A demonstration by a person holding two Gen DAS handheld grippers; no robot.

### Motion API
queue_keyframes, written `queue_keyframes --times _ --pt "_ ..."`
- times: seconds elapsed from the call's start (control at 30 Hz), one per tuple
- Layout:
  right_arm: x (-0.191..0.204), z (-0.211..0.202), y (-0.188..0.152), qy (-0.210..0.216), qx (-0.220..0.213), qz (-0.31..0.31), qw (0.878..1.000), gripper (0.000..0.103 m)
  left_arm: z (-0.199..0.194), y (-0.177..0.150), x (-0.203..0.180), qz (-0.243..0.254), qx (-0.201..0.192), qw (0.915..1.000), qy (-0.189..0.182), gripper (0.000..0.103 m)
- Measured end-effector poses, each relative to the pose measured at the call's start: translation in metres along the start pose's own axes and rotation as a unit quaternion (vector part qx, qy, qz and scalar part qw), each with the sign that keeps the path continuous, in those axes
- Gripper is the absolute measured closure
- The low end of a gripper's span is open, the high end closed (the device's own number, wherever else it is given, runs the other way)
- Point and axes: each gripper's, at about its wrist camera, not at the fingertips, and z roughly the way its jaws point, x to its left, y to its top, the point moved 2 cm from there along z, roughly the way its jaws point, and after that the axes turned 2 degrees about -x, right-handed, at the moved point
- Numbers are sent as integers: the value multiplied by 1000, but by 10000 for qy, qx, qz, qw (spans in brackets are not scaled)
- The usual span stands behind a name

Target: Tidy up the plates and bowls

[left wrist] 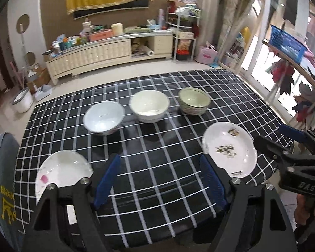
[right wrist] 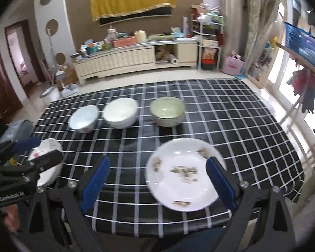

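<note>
Black cloth with a white grid covered the worktop [left wrist: 157, 178], and on it stood three bowls in a row at the far side and two plates nearer the person. In the left wrist view the white bowl [left wrist: 104, 117] was at the left of the row, the cream bowl [left wrist: 149, 106] in the middle just beside it, and the green bowl [left wrist: 194, 100] at the right, a little apart from the other two. The pink-marked plate [left wrist: 63, 170] lay at the near left, partly hidden behind the left gripper's frame, and the patterned plate [left wrist: 230, 149] lay at the near right, well apart from it. The left gripper [left wrist: 159, 180] hung above bare cloth between the two plates, its jaws wide apart with nothing between them and touching neither plate. In the right wrist view the right gripper [right wrist: 157, 185] hung over the near edge of the worktop with its jaws wide apart; the patterned plate [right wrist: 184, 173] showed between its blue pads, the right pad overlapping the plate's rim, but the pads did not press on it, and whether that pad touched the rim could not be told. A cluttered sideboard [right wrist: 136, 58] stood against the far wall, beyond the worktop.
</note>
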Motion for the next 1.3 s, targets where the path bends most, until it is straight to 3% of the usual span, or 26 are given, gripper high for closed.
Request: queue_keyframes --times 0.5,0.87,1.0,1.23,1.3 --pt "-81 41 -7 -493 528 144 9973 8 73 20 -72 481 468 9973 -281 26" --pt "-113 97 -34 -575 1118 205 9918 9 145 -2 -86 651 1127 9914 -162 26" --pt "-117 112 -43 -540 1288 224 9899 14 166 -10 -88 668 1342 9885 -220 26" --pt "-125 130 -50 -433 1503 309 9872 38 193 -17 -93 674 1645 9835 -322 28" --pt "-126 133 -52 -370 1542 317 9868 38 197 -19 -96 713 1707 9821 -358 37"
